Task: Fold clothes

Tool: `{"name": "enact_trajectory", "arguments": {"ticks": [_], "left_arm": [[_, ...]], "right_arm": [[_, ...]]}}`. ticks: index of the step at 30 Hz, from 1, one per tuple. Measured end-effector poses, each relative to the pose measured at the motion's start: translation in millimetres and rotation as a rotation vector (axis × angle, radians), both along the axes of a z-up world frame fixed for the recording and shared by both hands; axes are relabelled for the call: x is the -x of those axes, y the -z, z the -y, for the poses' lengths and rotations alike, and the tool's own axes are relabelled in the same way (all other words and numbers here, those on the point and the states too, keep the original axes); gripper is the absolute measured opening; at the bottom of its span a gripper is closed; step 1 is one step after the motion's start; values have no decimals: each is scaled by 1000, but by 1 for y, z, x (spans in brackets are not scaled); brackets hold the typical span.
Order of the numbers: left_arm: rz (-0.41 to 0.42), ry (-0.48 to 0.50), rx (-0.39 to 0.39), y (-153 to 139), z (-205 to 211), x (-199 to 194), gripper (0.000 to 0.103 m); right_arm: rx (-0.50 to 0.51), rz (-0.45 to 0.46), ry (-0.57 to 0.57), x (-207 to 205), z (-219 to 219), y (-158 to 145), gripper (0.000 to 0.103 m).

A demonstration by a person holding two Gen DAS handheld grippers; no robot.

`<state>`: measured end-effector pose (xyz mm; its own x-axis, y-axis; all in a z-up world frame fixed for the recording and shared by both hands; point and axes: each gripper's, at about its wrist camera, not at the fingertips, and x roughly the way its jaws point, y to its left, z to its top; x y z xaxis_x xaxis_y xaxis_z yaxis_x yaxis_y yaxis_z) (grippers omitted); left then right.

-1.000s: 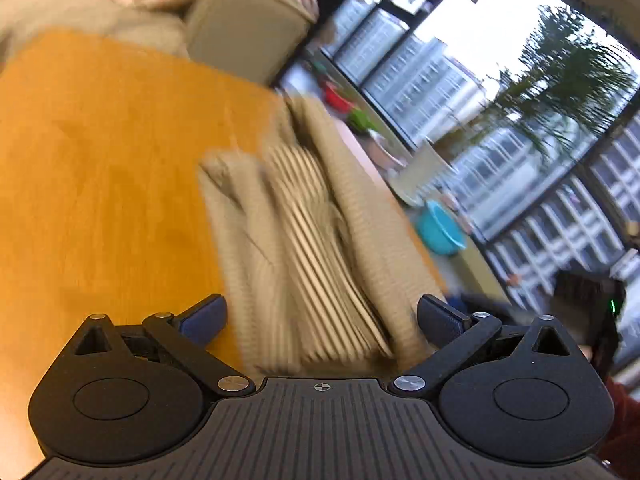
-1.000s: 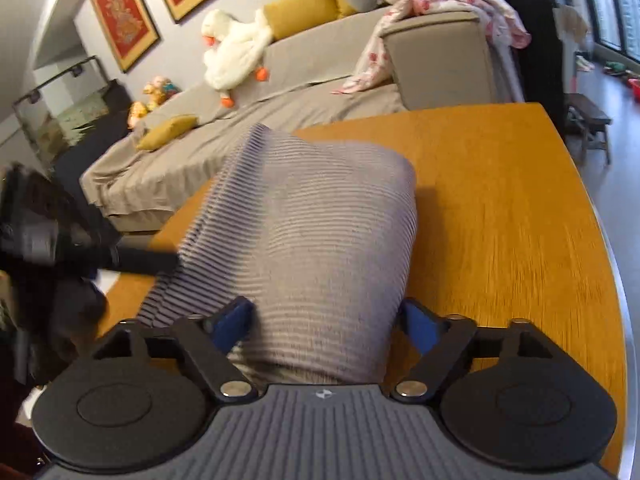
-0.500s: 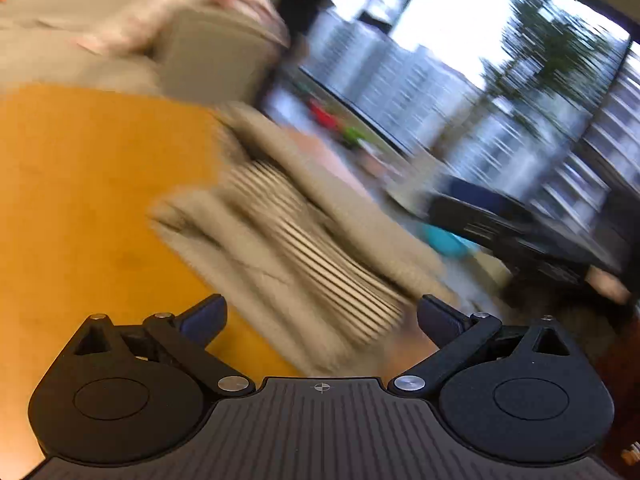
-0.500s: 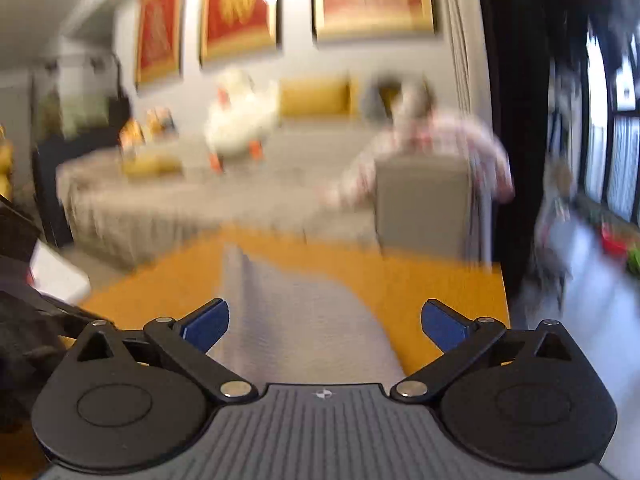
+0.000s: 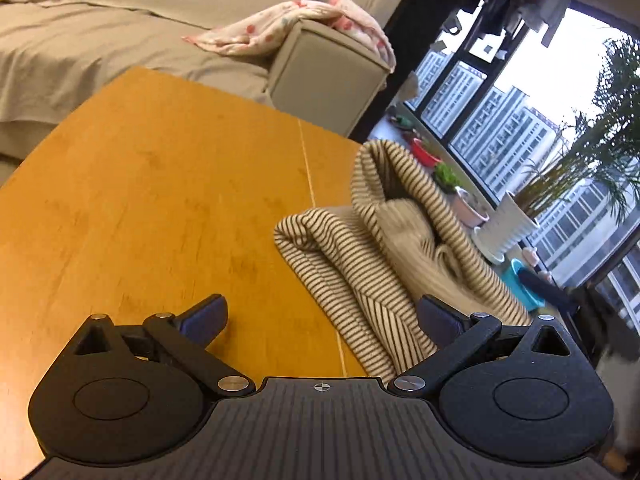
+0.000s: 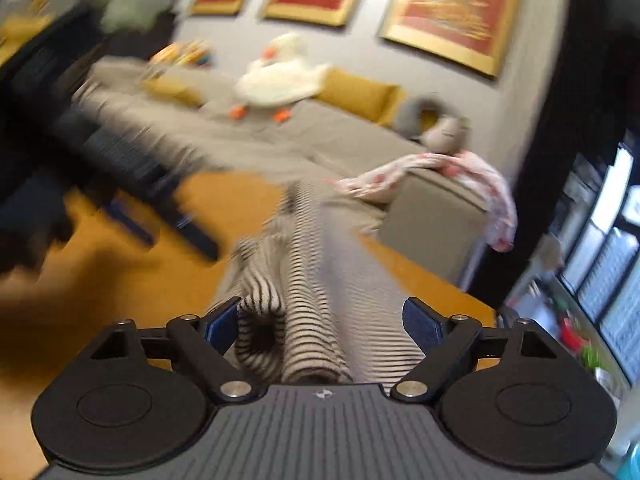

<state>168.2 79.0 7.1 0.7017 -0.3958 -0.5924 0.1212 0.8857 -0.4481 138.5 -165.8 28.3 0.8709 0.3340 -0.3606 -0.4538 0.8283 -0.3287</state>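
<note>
A beige and dark striped garment lies bunched in loose folds on the right part of the orange wooden table. My left gripper is open just above the table. Bare wood fills most of its gap, and the garment's near edge lies by the right finger without being pinched. The right wrist view is blurred. There the garment runs in rolled folds between the jaws of my right gripper. Those jaws are closing, with the left pad against a rolled end and a sliver of gap at the right pad.
A grey sofa with a pink spotted blanket over its armrest stands beyond the table's far edge. Tall windows, potted plants and a teal bowl lie right of the table. A dark blurred shape hangs over the table's left side.
The left gripper has swung so the garment sits to its right instead of between its jaws. The right gripper let go of the flat fabric, rolled, and now has bunched folds between its jaws.
</note>
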Motion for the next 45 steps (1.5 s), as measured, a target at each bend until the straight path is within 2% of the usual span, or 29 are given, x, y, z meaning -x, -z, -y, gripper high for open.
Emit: {"name": "enact_trajectory", "arguments": {"ticks": [2,5,7,8,9,10,11,13,14,16,17,19,20,23,26,30,35,37,39,40,42,45], "left_arm": [[-7,-2,16,5,2,-4,103],[-13,9,31,9,10,-8,103],[-15,42,35,9,16,-6,103],[-15,62,43,9,18,-5,102],[-17,83,60,9,20,-5,100],[-19,105,83,10,20,-7,94],[-27,123,111,11,21,-9,82],[-51,154,164,15,25,-13,70],[-61,166,181,17,27,-16,60],[-78,190,203,22,33,-20,49],[-87,194,202,26,36,-23,41],[-109,195,197,34,40,-30,34],[-120,196,194,37,42,-33,33],[-124,198,211,43,41,-36,33],[-119,203,206,44,40,-34,33],[-111,209,202,45,39,-31,33],[-104,219,201,44,40,-33,34],[-99,210,191,38,32,-31,34],[-79,178,166,28,17,-28,39],[-59,146,137,21,8,-26,42],[-8,73,98,3,-10,-26,42],[82,62,119,-26,-19,-26,43]], "right_arm": [[24,-18,-31,-3,-1,6,92],[117,-10,-43,-8,-11,29,92],[126,17,-17,-10,-10,27,78],[123,30,-3,-11,-8,24,65],[119,42,12,-12,-6,22,58],[115,54,27,-13,-3,19,57],[116,67,41,-14,-1,17,56],[152,70,53,-19,1,21,48],[121,43,51,-23,7,19,43],[54,-13,47,-30,17,13,34],[-12,-44,33,-32,23,1,28],[-140,-83,-9,-31,30,-27,25],[-198,-93,-38,-29,31,-42,24],[-260,-147,-156,-23,20,-63,24],[-241,-234,-181,-30,11,-49,24],[-259,-304,-127,-43,15,-30,24],[-246,-301,-116,-38,17,-24,25],[-197,-271,-110,-30,11,-19,25],[-67,-185,-125,-14,-3,-10,26],[13,-134,-139,-3,-13,-5,26],[117,-89,-167,11,-29,8,29],[200,-55,-199,27,-49,22,37]]}}
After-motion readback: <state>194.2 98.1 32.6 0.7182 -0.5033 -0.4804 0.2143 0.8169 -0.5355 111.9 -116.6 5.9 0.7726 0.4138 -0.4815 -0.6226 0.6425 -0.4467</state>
